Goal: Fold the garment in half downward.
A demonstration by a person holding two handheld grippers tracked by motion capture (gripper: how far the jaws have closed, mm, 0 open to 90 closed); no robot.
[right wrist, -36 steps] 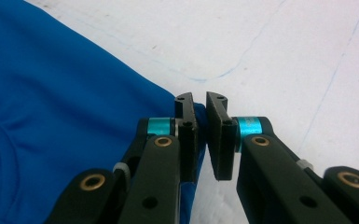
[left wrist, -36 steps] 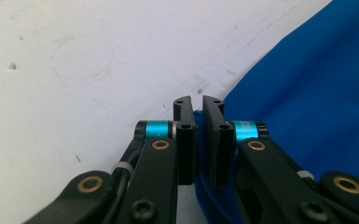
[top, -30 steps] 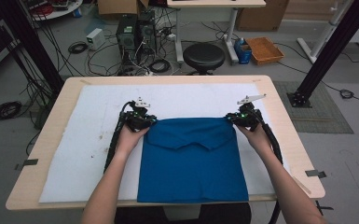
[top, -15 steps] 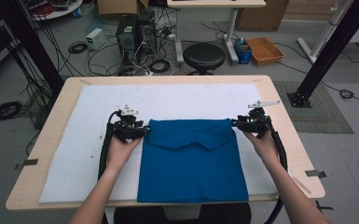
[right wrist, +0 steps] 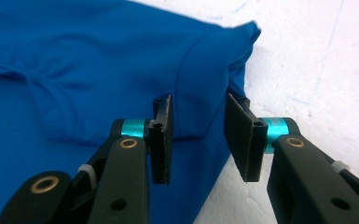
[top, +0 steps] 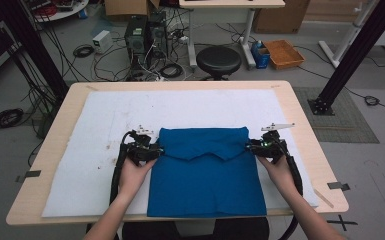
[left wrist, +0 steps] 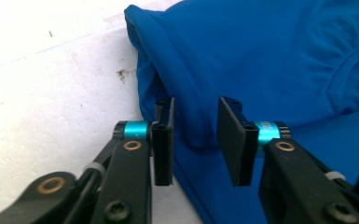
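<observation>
A blue shirt point(top: 205, 172) lies folded on the white mat point(top: 95, 130), its top part turned down over the body. My left gripper point(top: 156, 149) sits at the shirt's left edge, open, and its jaws straddle the folded side edge of the cloth point(left wrist: 193, 107). At the right edge my right gripper point(top: 250, 146) is open too, with the folded edge point(right wrist: 200, 93) between its jaws. In both gripper views the jaws stand apart with a clear gap, not pinching the fabric.
The mat covers most of a wooden table point(top: 300, 115). A black stool point(top: 220, 60), computer boxes point(top: 145, 30) and cables lie on the floor beyond the far edge. A black frame post point(top: 350, 55) stands at the right.
Both grippers have moved outward and toward the near side, from the shirt's top corners to its side edges. The shirt's top part now lies folded down flat.
</observation>
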